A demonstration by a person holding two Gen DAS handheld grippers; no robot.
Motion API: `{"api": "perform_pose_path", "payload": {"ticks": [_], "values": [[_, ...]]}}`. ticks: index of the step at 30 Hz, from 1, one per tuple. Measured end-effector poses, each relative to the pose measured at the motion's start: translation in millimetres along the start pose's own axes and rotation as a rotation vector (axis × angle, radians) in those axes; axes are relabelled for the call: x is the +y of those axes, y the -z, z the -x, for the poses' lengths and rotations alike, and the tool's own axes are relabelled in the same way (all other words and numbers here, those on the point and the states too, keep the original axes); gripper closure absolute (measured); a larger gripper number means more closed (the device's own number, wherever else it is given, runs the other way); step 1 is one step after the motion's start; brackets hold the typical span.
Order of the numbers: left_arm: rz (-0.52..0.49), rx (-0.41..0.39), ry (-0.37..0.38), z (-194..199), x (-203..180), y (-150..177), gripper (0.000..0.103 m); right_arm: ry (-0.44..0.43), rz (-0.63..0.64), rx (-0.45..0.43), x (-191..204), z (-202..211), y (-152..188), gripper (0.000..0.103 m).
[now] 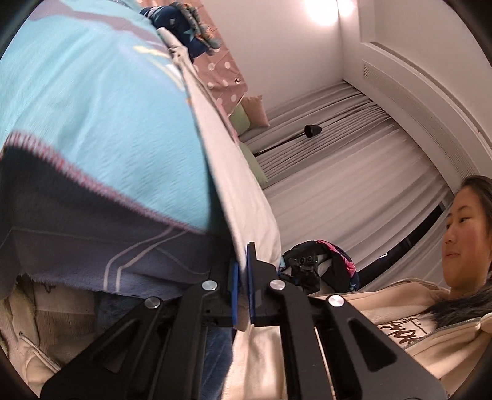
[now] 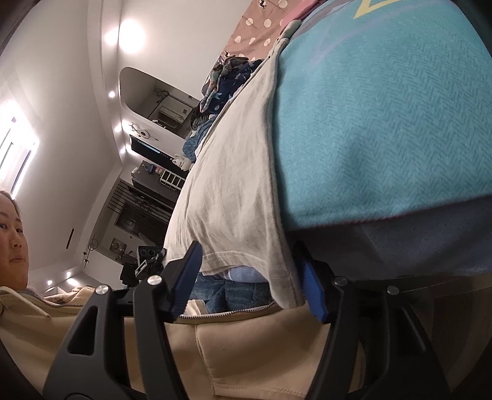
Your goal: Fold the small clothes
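Observation:
A small cream-white garment lies over a turquoise blanket with a dark blue border, at the edge of the bed. My left gripper is shut on the garment's edge, the cloth pinched between its blue pads. In the right wrist view the same garment hangs down with its hem between the fingers of my right gripper. The right jaws stand wide apart and do not touch the cloth. The turquoise blanket fills the right of that view.
A pile of dark patterned clothes lies further along on a pink dotted sheet. The person in a cream hoodie stands close behind both grippers. Grey curtains and room furniture lie beyond.

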State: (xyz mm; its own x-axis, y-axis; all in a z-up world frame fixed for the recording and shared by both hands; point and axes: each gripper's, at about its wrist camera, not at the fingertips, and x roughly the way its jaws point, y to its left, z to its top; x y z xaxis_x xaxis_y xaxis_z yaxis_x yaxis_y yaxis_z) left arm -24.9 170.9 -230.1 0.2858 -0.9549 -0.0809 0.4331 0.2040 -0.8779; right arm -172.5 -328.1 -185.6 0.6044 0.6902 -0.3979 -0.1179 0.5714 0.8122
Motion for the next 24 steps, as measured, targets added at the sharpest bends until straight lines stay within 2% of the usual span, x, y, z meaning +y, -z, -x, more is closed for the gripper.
{"api": "perform_pose_path", "payload": {"ticks": [3,7,10,15,17,19,24], "values": [[-0.009,-0.009,-0.003,-3.6,-1.4,-0.8,0.099,0.011,0.009,0.004,-1.2,-0.4,1.5,0.04],[-0.001,-0.012,-0.014,-1.2,1.2,-3.0,0.099,0.028,0.004,0.019,-5.5,-5.0,3.9,0.05],[0.005,-0.012,-0.018,10.4,10.0,-0.9,0.099,0.07,0.01,0.027,-10.3,-8.1,3.3,0.053],[0.008,-0.022,-0.015,14.1,9.5,-4.3,0.1,0.071,0.012,0.028,-15.9,-8.9,-3.9,0.059],[0.006,-0.026,-0.014,14.8,10.0,-4.5,0.1,0.069,0.021,0.028,-15.0,-9.4,-5.2,0.065],[0.003,-0.033,-0.014,19.2,9.4,-0.9,0.101,0.053,0.045,0.035,-10.2,-9.1,-3.6,0.089],[0.002,-0.06,-0.013,22.3,4.7,-1.3,0.102,0.052,0.101,0.007,3.1,-0.6,3.8,0.094]]}}
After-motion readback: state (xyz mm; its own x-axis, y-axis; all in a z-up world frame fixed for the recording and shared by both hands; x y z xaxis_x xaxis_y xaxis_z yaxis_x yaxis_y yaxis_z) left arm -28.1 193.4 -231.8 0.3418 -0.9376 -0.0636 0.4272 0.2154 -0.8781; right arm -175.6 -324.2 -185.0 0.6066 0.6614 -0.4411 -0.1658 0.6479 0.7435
